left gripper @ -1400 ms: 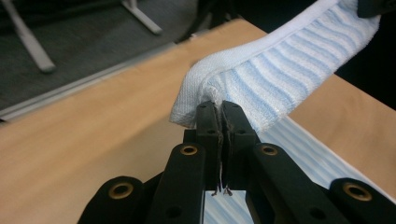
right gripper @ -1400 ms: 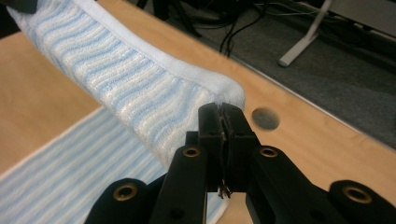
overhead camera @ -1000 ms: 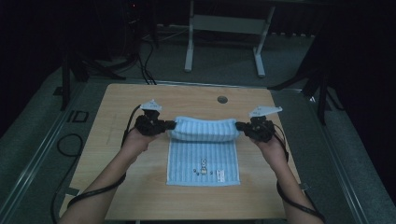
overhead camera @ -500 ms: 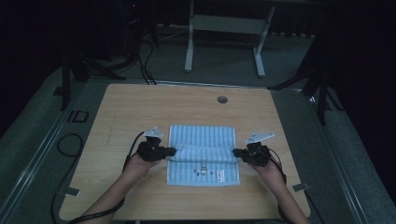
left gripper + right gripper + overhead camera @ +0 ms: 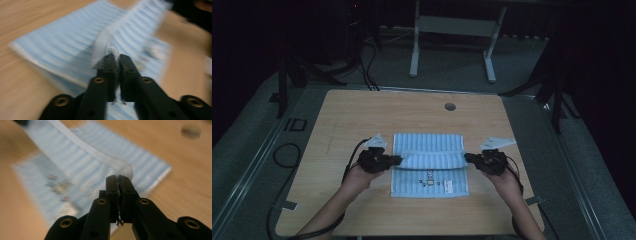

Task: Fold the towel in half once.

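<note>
Dim room, motion-blurred close views

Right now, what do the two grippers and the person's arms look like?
Both the left gripper and the right gripper are black, each with two straight flat fingers on arms fastened with brass-coloured rivets. Each carries a pale grey three-cornered plate on top and trails a black cable. The forearms are bare, with no sleeves in view.
</note>
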Available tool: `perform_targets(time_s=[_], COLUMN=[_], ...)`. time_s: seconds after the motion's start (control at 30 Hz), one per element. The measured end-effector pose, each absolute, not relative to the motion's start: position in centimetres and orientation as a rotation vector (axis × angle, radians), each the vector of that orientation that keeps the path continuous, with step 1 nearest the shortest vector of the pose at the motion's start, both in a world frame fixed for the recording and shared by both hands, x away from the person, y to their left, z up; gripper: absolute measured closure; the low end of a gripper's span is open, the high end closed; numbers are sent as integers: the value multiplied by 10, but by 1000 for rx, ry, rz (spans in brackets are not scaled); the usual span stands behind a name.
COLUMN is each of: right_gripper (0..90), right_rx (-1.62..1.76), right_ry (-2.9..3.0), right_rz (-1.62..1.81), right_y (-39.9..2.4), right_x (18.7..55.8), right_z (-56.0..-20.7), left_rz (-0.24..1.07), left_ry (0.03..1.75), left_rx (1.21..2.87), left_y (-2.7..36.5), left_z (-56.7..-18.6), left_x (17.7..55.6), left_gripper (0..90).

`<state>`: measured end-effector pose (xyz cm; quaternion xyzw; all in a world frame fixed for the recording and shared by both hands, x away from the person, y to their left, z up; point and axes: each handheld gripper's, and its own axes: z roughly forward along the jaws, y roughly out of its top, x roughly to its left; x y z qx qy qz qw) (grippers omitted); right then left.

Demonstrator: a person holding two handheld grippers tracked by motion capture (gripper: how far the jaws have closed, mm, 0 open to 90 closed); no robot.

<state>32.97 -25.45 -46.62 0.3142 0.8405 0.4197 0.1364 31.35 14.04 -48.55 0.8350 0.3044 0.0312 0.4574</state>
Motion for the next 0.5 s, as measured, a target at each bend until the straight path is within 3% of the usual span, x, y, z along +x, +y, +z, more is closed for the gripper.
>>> perform_targets(time_s=[0.1,0.13,0.23,0.5], right_gripper=[624,619,600,547], right_rx=[913,949,1035,1084], right_ry=[2465,2474,2490,2544], right_rz=[1350,1303,1241,1231], right_y=[-270,-284,-295,-281], right_x=[299,280,277,297], right_z=[-466,-478,-492,-507], left_rz=[-60,-68,-72,-148], left_ry=[613,607,658,762], left_rx=[2121,2140,2161,2135], left_y=[145,146,149,145], left_z=[-492,-496,-505,-523], left_x=[280,274,271,298], left_gripper=[545,473,426,426])
